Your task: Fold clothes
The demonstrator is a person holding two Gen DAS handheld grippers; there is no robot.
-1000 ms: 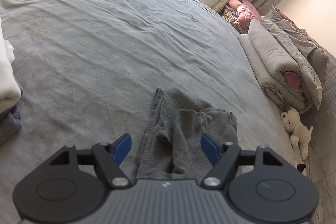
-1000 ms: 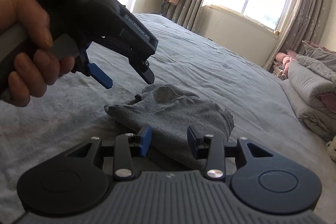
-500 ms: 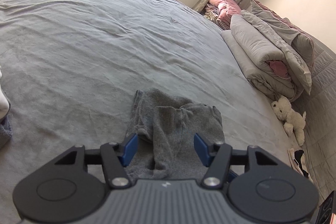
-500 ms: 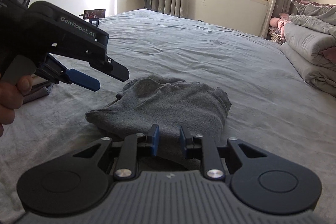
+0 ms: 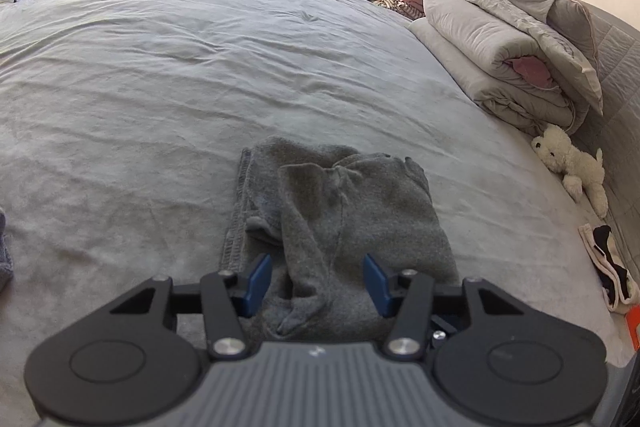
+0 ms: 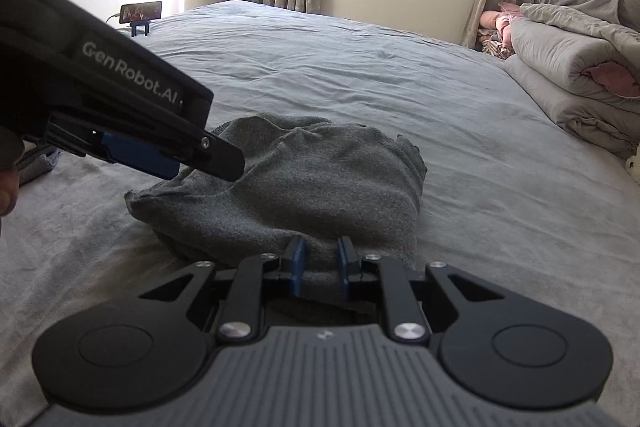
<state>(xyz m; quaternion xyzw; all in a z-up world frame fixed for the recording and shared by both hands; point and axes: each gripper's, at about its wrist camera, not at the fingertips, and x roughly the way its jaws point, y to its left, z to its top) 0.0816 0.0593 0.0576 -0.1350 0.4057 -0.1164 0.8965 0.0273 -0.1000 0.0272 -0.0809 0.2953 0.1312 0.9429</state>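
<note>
Item: grey garment (image 5: pixel 344 227), knitted, bunched and partly folded, lying on the grey bed cover (image 5: pixel 200 75) directly ahead of both grippers.

Right gripper (image 6: pixel 320 263): jaws have just been closing and now pinch the garment's near edge; a fold of cloth sits between the blue pads.

Left gripper (image 5: pixel 316 281): jaws have just been closing but stand apart, straddling the near hem, cloth between them without visible pressure from the pads.

Handling note: the left gripper should probably bite a single, flat hem layer, level with the right gripper's hold, before any lift, or the fold may come out skewed.

Orientation: long axis runs away from the left gripper, ribbed hem along the left side; the far end is rumpled.
</note>
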